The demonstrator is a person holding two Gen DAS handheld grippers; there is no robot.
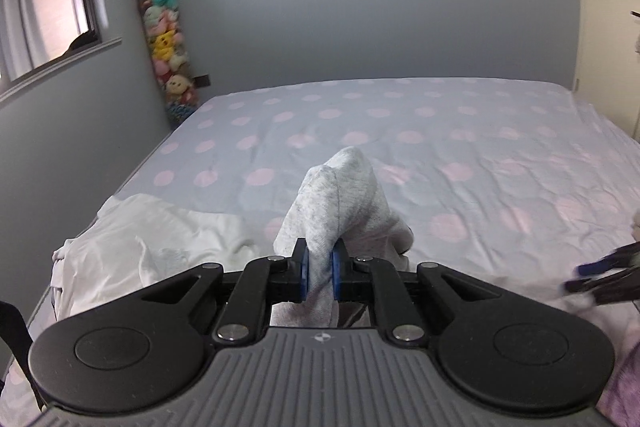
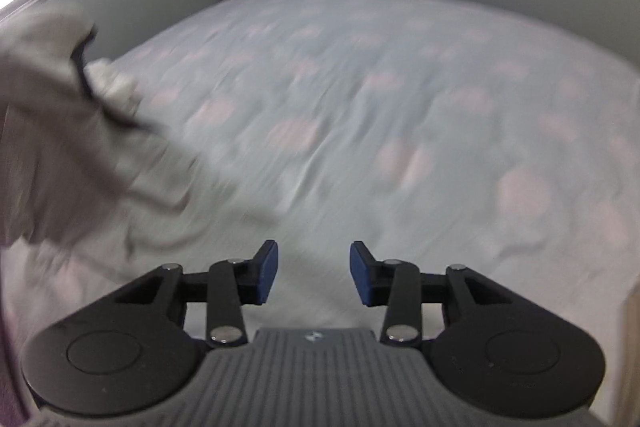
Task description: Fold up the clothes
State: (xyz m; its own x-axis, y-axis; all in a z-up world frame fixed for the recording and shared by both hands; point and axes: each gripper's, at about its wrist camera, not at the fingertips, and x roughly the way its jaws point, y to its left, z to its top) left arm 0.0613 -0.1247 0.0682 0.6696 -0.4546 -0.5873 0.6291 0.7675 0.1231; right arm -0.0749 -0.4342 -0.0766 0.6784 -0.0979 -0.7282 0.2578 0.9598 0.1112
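A bed [image 1: 460,131] with a grey sheet dotted in pink fills both views. A crumpled white garment [image 1: 152,243] lies at its near left corner. A heather-grey garment [image 1: 340,195] rises in a peak above the near edge, pinched between the blue pads of the left gripper [image 1: 319,269], whose jaws are closed tight on the cloth. The right gripper [image 2: 313,273] hangs over the sheet with its jaws wide apart and empty. A column of stuffed toys [image 1: 168,39] stands in the far left room corner.
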